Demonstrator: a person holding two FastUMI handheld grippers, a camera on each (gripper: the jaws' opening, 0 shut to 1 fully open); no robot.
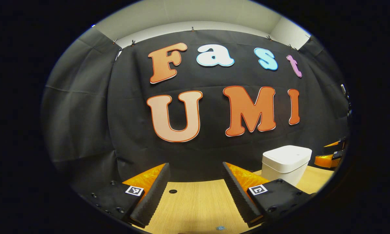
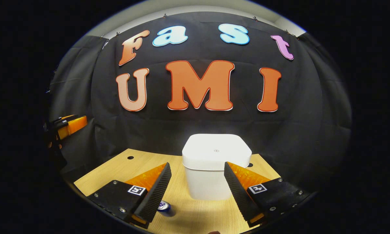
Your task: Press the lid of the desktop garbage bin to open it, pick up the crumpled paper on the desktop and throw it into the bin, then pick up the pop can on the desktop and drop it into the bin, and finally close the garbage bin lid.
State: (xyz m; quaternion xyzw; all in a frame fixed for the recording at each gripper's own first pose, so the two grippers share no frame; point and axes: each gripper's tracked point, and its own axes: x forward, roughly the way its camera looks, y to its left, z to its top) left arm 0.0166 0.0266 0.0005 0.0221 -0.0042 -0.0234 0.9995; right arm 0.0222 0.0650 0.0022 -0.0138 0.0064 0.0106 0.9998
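Right gripper view: right tongs [image 2: 197, 169] spread wide, holding nothing, above bench [image 2: 100, 178]. Pop can [image 2: 164, 206] low beside one finger. White bin [image 2: 214, 165] just beyond, lid shut. Left gripper view: left tongs [image 1: 196, 169] wide, empty; bin [image 1: 286, 162] farther off.

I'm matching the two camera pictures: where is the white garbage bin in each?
Left gripper view: the white square plastic garbage bin stands at lower right on the wooden desktop.
Right gripper view: the bin stands at centre, lid shut.
Shared landmark: the wooden desktop.
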